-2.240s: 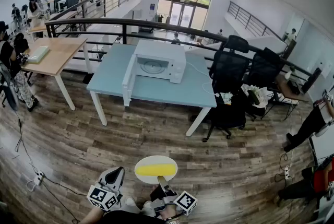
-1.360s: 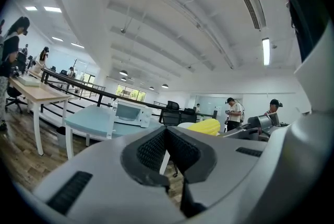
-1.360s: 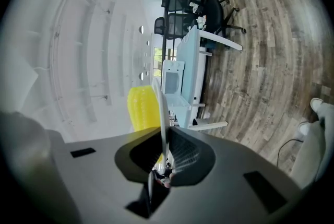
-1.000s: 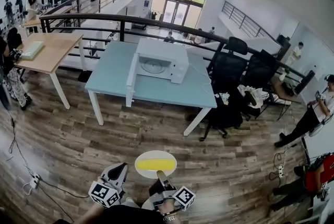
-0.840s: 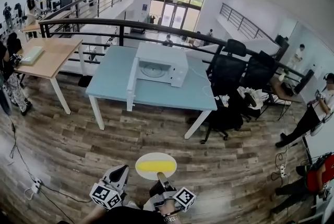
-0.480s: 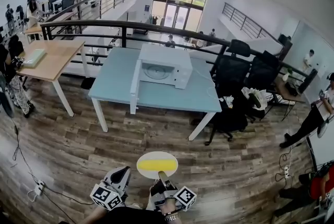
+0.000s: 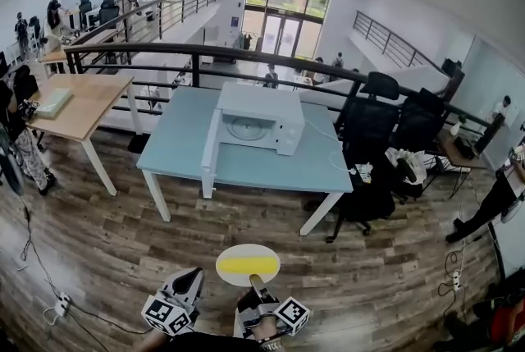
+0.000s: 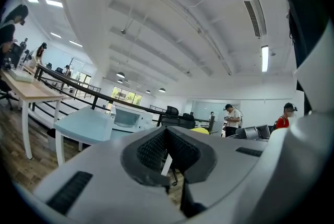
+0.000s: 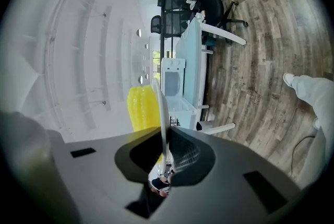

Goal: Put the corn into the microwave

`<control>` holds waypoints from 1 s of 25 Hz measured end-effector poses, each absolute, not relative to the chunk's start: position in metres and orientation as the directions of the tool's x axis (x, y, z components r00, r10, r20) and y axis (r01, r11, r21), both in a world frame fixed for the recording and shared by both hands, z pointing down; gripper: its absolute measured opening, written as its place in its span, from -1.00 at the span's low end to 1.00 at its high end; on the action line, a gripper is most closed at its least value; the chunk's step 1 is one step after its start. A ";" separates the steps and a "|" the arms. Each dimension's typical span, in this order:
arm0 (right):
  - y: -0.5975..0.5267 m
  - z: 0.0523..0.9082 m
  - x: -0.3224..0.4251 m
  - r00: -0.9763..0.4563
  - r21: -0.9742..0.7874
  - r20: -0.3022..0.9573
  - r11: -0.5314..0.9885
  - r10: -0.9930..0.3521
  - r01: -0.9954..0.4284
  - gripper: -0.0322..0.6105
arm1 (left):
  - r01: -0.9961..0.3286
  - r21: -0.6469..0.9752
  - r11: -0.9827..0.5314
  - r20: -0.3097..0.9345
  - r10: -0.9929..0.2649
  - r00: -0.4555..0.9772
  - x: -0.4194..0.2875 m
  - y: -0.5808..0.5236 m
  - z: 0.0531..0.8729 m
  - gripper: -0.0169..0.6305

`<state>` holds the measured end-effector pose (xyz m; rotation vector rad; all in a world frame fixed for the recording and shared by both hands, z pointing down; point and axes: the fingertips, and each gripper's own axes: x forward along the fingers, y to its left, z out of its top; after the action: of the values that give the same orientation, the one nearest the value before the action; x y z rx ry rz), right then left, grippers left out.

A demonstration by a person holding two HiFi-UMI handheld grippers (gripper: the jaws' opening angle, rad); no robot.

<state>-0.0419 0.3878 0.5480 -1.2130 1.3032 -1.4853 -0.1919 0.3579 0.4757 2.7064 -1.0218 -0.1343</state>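
Yellow corn (image 7: 246,265): on white plate (image 7: 248,250), rim pinched by your right gripper (image 7: 254,283); left gripper (image 7: 190,281) closed, empty. Step: carry. Microwave (image 7: 261,116), door open, stands well ahead; next you approach and slide plate in.

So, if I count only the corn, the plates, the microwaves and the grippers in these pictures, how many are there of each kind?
Corn: 1
Plate: 1
Microwave: 1
Grippers: 2, the left gripper and the right gripper
Total: 5
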 end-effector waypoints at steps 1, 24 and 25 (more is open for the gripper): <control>0.382 0.548 -0.039 -0.222 -0.988 0.154 -0.153 -0.963 -0.024 -0.81 | -0.642 0.260 -0.721 0.002 -0.665 0.747 -0.189 0.352 0.475 -0.94; 0.228 0.549 0.082 -0.301 -0.990 0.138 -0.139 -0.944 -0.017 -0.81 | -0.739 0.255 -0.624 0.020 -0.761 0.649 -0.081 0.210 0.472 -0.94; 0.219 0.549 0.089 -0.307 -0.991 0.131 -0.132 -0.943 -0.019 -0.81 | -0.744 0.255 -0.618 0.018 -0.766 0.643 -0.075 0.203 0.471 -0.94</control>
<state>0.0891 0.2194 0.5488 -1.1422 1.3693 -1.5424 -0.0752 0.2033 0.4712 2.6248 -1.2275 -0.1355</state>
